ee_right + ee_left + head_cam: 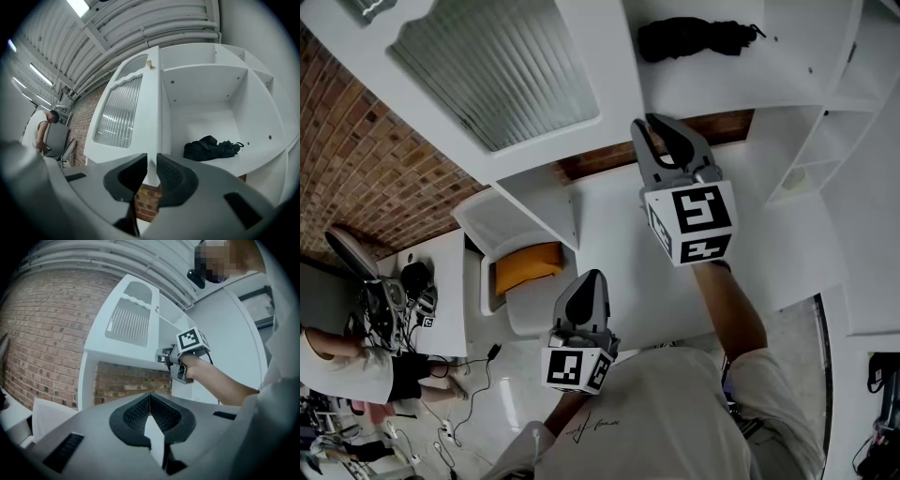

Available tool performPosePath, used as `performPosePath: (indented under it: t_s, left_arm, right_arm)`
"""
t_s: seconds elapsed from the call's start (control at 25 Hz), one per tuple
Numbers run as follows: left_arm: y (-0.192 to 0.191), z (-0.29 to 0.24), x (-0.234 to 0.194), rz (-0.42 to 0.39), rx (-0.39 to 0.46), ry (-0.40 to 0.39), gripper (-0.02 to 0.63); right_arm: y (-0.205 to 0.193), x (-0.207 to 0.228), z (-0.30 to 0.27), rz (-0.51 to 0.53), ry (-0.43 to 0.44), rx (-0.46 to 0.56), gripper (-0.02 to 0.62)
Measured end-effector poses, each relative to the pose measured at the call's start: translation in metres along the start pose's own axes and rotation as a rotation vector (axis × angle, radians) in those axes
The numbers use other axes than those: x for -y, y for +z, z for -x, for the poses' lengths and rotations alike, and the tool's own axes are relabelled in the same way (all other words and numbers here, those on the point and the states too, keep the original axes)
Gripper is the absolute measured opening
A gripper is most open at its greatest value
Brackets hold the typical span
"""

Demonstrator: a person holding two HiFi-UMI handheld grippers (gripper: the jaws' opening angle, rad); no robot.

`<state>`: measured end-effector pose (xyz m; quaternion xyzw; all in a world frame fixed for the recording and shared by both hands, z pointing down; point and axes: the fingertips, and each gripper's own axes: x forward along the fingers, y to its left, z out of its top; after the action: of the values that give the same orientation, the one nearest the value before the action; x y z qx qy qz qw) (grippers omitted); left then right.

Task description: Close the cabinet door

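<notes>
Right claw (151, 161) is nipped onto the lower edge of the cabinet door (151, 122), and that door stands swung wide open, ribbed glass panel (117, 115) facing out. Just beside it a black fabric bundle (212, 147) lies on the bare shelf (253, 161). Left claw (150, 397) hangs lower, jaws pressed together on nothing, brick wall (42, 333) beyond

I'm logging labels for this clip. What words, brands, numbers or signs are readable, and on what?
None can be read.
Right gripper and left gripper: cubes carry black-and-white square markers, no letters.
Shirt print: small script, too small to read.
</notes>
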<state>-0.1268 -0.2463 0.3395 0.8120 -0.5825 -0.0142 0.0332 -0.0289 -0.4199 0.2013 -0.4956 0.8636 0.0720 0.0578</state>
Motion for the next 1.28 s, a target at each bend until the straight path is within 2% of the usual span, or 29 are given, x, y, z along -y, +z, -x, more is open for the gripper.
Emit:
performPosePath:
  t_s: [0.52, 0.92, 1.28]
  left_arm:
    - [0.004, 0.02, 0.007, 0.012, 0.015, 0.002, 0.016]
    - [0.004, 0.051, -0.001, 0.027, 0.022, 0.025, 0.017]
    - [0.003, 0.081, 0.002, 0.03, 0.02, 0.014, 0.017]
  right_arm:
    - [-0.003, -0.014, 0.023, -0.003, 0.024, -0.028, 0.04]
    - [-0.011, -0.036, 0.045, -0.015, 0.03, -0.072, 0.028]
    - [-0.024, -0.058, 0.08, -0.039, 0.023, -0.119, 0.025]
